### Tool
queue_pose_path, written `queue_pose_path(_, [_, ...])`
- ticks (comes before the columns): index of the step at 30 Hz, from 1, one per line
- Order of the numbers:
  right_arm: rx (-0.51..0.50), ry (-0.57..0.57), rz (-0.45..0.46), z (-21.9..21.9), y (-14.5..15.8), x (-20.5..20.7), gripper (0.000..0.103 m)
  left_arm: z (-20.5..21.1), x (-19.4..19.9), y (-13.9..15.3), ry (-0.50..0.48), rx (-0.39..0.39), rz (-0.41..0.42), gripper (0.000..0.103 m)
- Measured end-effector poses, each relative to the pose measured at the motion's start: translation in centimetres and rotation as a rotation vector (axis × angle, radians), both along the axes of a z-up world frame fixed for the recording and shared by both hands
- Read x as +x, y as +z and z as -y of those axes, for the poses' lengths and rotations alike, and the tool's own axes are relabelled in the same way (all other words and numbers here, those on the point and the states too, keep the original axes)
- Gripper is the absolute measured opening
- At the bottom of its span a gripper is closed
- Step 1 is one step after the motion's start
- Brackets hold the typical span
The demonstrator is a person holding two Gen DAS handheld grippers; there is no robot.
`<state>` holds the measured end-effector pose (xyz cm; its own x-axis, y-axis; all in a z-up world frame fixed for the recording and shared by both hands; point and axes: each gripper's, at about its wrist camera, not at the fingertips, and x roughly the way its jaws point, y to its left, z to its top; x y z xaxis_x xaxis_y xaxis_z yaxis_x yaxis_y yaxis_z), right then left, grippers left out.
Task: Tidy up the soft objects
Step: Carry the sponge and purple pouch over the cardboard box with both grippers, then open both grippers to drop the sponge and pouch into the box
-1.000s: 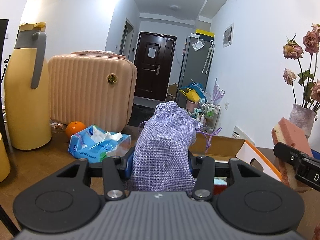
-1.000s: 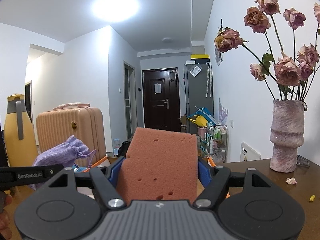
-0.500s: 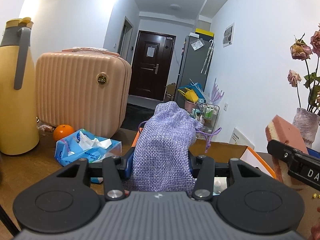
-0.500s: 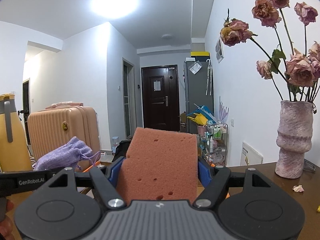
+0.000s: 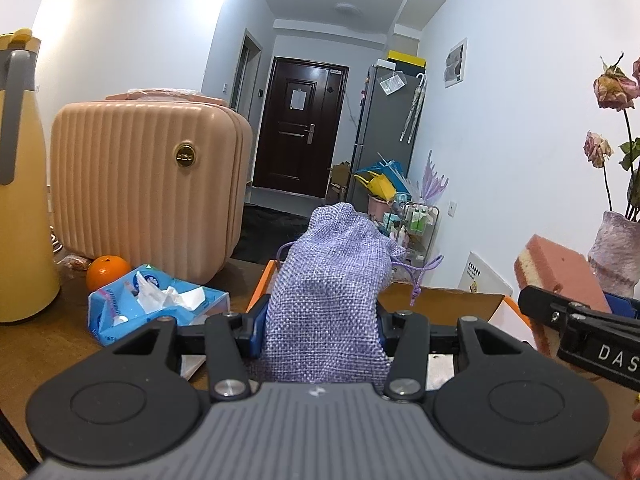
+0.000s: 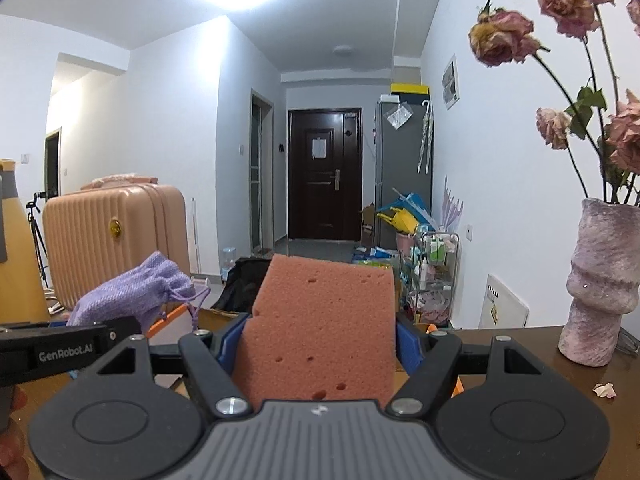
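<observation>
The left gripper [image 5: 322, 320] was clamped on a lavender drawstring pouch [image 5: 332, 300], its blue pads pressing both sides of the woven cloth, the gathered neck standing upright above the fingers. The pouch was held in the air over an open cardboard box [image 5: 448, 300] with orange edging, which sat on a brown wooden table [image 5: 36, 344]. The right gripper [image 6: 320, 344] was clamped on a pink sponge [image 6: 320, 320], a porous block standing upright between its pads, also above the box. The two grippers were side by side, close together. On the table's left part lay a blue tissue pack [image 5: 152, 304] with an orange [image 5: 107, 277] beside it, behind them a ribbed peach suitcase [image 5: 148, 196] and a yellow thermos jug [image 5: 20, 200]. Toward the table's right edge stood a mauve vase [image 6: 600, 284] of dried roses.
</observation>
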<state>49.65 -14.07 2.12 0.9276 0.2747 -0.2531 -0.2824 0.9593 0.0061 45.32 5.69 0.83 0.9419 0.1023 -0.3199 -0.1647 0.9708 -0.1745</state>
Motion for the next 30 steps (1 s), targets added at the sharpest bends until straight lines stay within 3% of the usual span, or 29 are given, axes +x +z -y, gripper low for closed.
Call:
queue_pose_path(11, [-0.049,-0.008,-0.066,-0.9,-0.9,2.9,0.073,0.4,2.6,-0.5,-0.006,0.033,-0.017,0.048])
queue_pose_path(20, [-0.023,-0.023,-0.121,-0.6,-3.1,4.5,0.073,1.1,4.4,-1.6,-0.015,0.069,-0.055,0.048])
queue_pose_path(30, [-0.071,-0.050,-0.159,-1.2,-5.0,5.5,0.073,2.7,5.1,-3.5,-0.042,0.173,-0.100,0.049])
